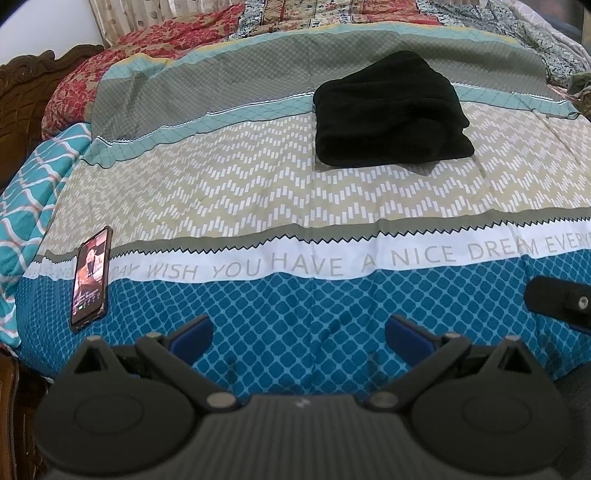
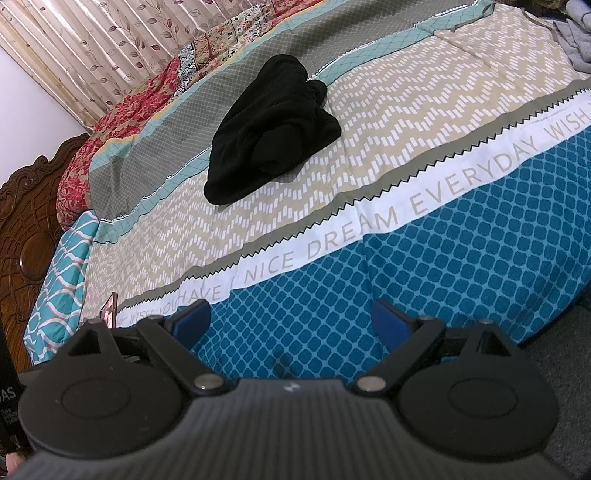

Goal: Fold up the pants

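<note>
Black pants (image 1: 389,110) lie folded in a compact bundle on the bed, over the beige zigzag and grey bands of the sheet. The right wrist view shows the same pants (image 2: 269,129) far ahead, left of centre. My left gripper (image 1: 299,334) is open above the blue patterned strip near the bed's front edge, nothing between its blue pads (image 1: 192,334). My right gripper (image 2: 291,319) is likewise open and empty over the blue strip. Part of the right gripper (image 1: 561,301) shows at the right edge of the left wrist view. Both grippers are well short of the pants.
A phone (image 1: 91,278) with a lit screen lies near the bed's front left corner. A carved wooden headboard (image 2: 22,221) stands at the left. Floral quilts (image 1: 155,40) and loose clothes (image 2: 576,33) are piled along the far side. The patterned sheet (image 1: 258,184) spreads between grippers and pants.
</note>
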`<state>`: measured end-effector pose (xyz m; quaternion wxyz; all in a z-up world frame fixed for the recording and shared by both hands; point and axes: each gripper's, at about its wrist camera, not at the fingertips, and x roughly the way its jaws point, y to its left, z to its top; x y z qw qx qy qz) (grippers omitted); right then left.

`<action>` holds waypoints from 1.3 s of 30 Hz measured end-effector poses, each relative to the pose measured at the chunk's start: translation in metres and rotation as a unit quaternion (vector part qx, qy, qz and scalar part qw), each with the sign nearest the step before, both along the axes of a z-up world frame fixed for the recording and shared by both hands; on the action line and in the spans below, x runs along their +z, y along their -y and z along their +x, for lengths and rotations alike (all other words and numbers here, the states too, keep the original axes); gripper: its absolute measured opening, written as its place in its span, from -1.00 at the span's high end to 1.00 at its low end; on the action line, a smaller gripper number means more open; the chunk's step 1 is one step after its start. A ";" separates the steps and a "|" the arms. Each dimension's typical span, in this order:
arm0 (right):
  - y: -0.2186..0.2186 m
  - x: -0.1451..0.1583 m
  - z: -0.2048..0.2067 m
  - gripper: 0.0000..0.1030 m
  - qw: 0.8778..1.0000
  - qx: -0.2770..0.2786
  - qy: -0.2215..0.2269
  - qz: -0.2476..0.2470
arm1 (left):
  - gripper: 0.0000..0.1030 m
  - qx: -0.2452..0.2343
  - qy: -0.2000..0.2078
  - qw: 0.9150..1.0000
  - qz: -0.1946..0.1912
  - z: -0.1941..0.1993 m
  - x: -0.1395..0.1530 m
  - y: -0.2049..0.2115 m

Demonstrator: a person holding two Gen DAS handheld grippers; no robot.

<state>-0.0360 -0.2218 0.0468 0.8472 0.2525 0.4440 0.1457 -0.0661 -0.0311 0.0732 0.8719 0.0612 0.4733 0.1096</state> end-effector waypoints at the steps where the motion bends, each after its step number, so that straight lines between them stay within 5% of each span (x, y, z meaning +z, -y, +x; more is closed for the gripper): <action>1: 0.000 0.000 0.000 -0.85 1.000 0.000 0.000 0.000 | -1.00 0.000 0.000 1.000 0.000 0.000 0.000 0.000; 39: -0.002 0.001 -0.001 -0.85 1.000 0.002 0.001 0.000 | -1.00 -0.005 -0.002 1.000 0.005 0.000 0.000 0.002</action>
